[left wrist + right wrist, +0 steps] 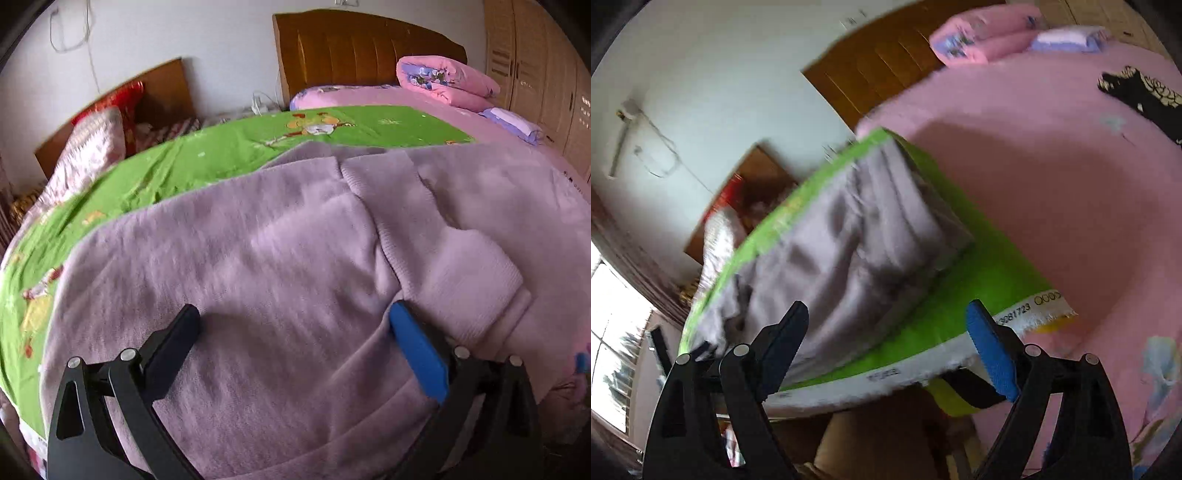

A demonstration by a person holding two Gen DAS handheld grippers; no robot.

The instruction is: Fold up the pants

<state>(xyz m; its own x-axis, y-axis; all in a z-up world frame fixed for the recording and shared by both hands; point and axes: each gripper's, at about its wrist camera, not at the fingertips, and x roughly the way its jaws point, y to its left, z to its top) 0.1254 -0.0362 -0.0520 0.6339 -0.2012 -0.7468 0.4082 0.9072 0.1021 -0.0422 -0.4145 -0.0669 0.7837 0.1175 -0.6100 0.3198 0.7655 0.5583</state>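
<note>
Pale lilac fleece pants [258, 258] lie spread over a green printed sheet [221, 147] on the bed; a ribbed cuff end [472, 280] is folded back on the right. My left gripper [295, 317] hovers close above the fabric, jaws wide apart, with nothing pinched between the black and blue fingers. In the tilted, blurred right wrist view the pants [849, 240] appear as a grey-lilac heap on the green sheet [979, 288]. My right gripper [886, 314] stands open near the sheet's white printed edge and holds nothing.
Pink bedding [1052, 166] covers the wider bed, with a folded pink quilt [443, 79] and wooden headboard [362, 48] at the back. A black patterned garment [1137, 96] lies at far right. Wardrobe doors [535, 62] stand on the right; a second bed with red pillows [118, 107] is at left.
</note>
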